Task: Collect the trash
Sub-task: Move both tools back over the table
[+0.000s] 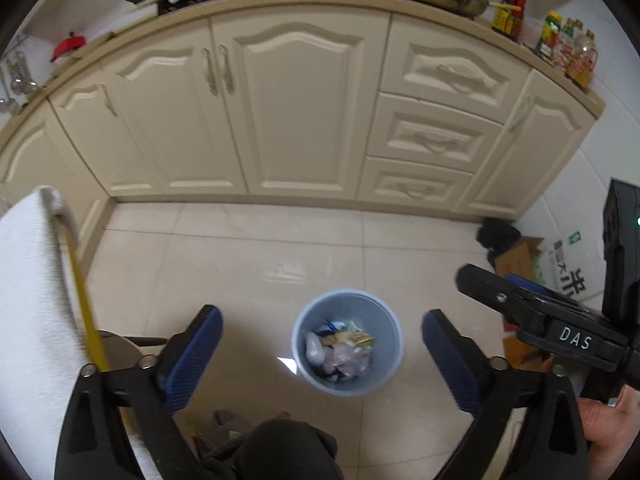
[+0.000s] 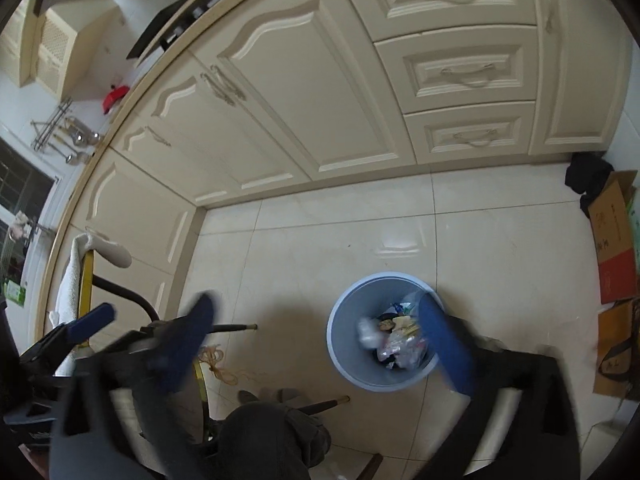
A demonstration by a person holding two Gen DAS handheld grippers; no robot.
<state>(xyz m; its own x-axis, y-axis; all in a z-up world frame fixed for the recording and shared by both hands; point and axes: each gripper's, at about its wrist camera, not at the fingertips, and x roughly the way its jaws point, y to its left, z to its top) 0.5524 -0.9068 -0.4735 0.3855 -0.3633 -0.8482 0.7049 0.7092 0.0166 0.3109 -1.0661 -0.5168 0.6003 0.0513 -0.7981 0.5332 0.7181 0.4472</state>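
Both hand-held grippers, left (image 1: 322,356) and right (image 2: 316,344), hang spread and empty above the bin (image 1: 347,342); a careless reach could tip it.

Trash bin (image 1: 347,342), pale blue, round, upright on floor.
Open-topped; holds crumpled clear plastic and mixed wrappers (image 1: 344,350) piled at the bottom. Stands at 6 o'clock in the left wrist view, at 5 o'clock in the right.

Cream panelled cabinets (image 1: 296,108) and drawers (image 1: 436,136) line the wall under a beige worktop (image 1: 420,6). Glossy pale floor tiles (image 1: 256,256). Dark window (image 2: 20,188) at far left.
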